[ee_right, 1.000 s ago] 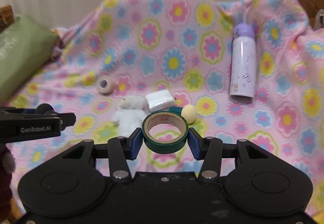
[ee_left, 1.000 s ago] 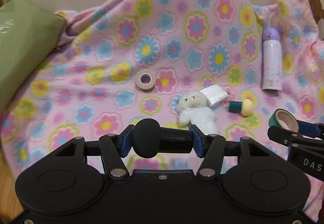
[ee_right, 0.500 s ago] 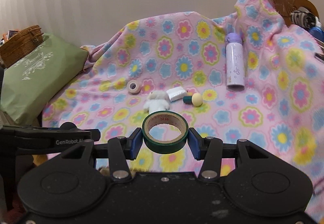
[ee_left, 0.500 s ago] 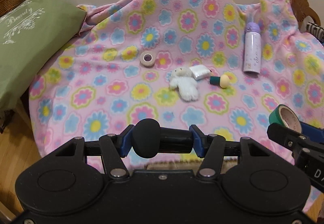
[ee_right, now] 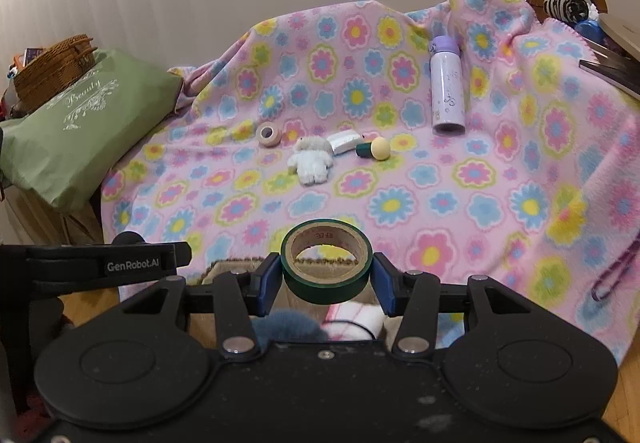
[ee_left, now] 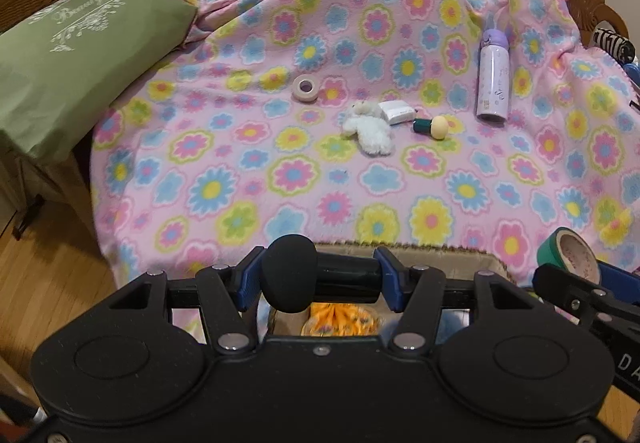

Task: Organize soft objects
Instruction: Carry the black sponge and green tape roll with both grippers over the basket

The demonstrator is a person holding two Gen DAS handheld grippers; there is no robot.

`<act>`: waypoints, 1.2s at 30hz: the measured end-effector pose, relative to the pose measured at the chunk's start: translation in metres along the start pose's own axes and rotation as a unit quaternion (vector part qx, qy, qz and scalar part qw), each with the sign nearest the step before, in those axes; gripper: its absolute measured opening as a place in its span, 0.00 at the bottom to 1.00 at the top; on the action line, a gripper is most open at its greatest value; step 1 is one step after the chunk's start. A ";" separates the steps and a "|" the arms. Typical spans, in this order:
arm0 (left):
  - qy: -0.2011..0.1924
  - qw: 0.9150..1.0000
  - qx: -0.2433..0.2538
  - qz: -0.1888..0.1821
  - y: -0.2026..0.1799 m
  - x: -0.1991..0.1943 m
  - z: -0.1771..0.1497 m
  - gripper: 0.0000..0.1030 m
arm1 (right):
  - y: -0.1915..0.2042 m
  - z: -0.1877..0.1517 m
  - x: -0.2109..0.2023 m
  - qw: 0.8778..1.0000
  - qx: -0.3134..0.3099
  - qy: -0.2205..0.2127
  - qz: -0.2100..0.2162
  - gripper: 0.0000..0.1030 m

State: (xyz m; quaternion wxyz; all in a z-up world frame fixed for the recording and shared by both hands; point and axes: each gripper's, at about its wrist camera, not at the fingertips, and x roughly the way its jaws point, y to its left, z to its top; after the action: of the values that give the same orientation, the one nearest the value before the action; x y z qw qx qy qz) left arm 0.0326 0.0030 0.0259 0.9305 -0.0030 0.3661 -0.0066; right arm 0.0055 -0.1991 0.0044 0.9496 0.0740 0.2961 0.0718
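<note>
Currently we have both grippers loaded. Left gripper (ee_left: 318, 281): jaws closed down on a black puff (ee_left: 291, 275) with a cylindrical handle lying crosswise between the pads. Right gripper (ee_right: 326, 281): jaws clamped on a green tape roll (ee_right: 326, 267), hole facing up and toward the camera, pads on its outer wall.

Both sit near the front edge of the floral blanket (ee_right: 440, 211), side by side; we see each one in the other's view. Under the jaws there's a box or basket rim (ee_left: 440, 249) with soft stuff inside: something orange (ee_left: 340, 321) in the left view, blue fuzz (ee_right: 286, 325) and a white-pink item (ee_right: 360, 317) in the right. Can't tell more, it's blurred and mostly hidden.

On the blanket, well apart from us:
- white plush (ee_right: 310, 161) lying flat, mid-blanket
- beige tape roll (ee_right: 269, 134) left of it
- white packet (ee_right: 343, 141) touching or just behind the plush
- green-handled puff (ee_right: 374, 149) right of the packet
- purple bottle (ee_right: 447, 91) upright, further right

Green pillow (ee_right: 80, 127) at the left edge, wicker basket (ee_right: 56, 67) behind it.
</note>
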 end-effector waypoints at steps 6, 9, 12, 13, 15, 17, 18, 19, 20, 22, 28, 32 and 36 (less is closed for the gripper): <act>-0.005 1.000 -0.008 0.009 0.002 -0.013 -0.010 0.53 | 0.002 -0.013 -0.017 1.000 0.001 0.016 0.002 0.46; -0.005 1.000 -0.006 0.009 0.000 -0.012 -0.012 0.53 | 0.001 -0.013 -0.019 1.000 0.006 0.022 -0.006 0.46; 0.008 1.000 -0.006 0.005 -0.001 -0.008 -0.016 0.53 | 0.000 -0.012 -0.017 0.999 0.008 0.030 -0.013 0.46; 0.014 1.000 -0.005 0.003 -0.001 -0.007 -0.017 0.53 | 0.001 -0.012 -0.015 0.999 0.008 0.036 -0.014 0.46; 0.026 1.000 -0.003 0.000 -0.001 -0.003 -0.020 0.53 | 0.001 -0.014 -0.014 0.999 0.008 0.045 -0.013 0.46; 0.034 0.999 -0.002 -0.001 -0.002 -0.002 -0.022 0.53 | 0.001 -0.015 -0.013 0.998 0.008 0.053 -0.013 0.46; 0.038 0.999 -0.002 -0.001 -0.001 -0.001 -0.023 0.53 | 0.002 -0.015 -0.013 0.998 0.007 0.056 -0.014 0.46; 0.042 0.999 -0.003 -0.003 -0.001 0.000 -0.023 0.53 | 0.002 -0.015 -0.012 0.998 0.006 0.061 -0.014 0.46; 0.044 0.999 -0.003 -0.004 -0.001 0.000 -0.024 0.53 | 0.003 -0.015 -0.012 0.998 0.005 0.064 -0.014 0.46; 0.050 0.999 -0.001 -0.002 -0.001 0.001 -0.025 0.54 | 0.004 -0.016 -0.011 0.997 0.003 0.071 -0.012 0.46; 0.065 0.998 -0.001 -0.005 -0.001 0.006 -0.028 0.54 | 0.003 -0.016 -0.007 0.996 0.004 0.087 -0.009 0.46; 0.069 0.998 -0.003 -0.002 0.000 0.008 -0.028 0.54 | 0.003 -0.017 -0.005 0.996 0.006 0.093 -0.009 0.46; 0.069 0.998 -0.007 0.000 0.001 0.010 -0.026 0.54 | 0.004 -0.016 -0.005 0.996 0.004 0.093 -0.008 0.46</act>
State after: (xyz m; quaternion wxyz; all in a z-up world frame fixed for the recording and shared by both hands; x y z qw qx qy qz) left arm 0.0221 0.0038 0.0003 0.9028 -0.0090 0.4298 -0.0044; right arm -0.0081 -0.1949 -0.0053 0.9183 0.0684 0.3838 0.0694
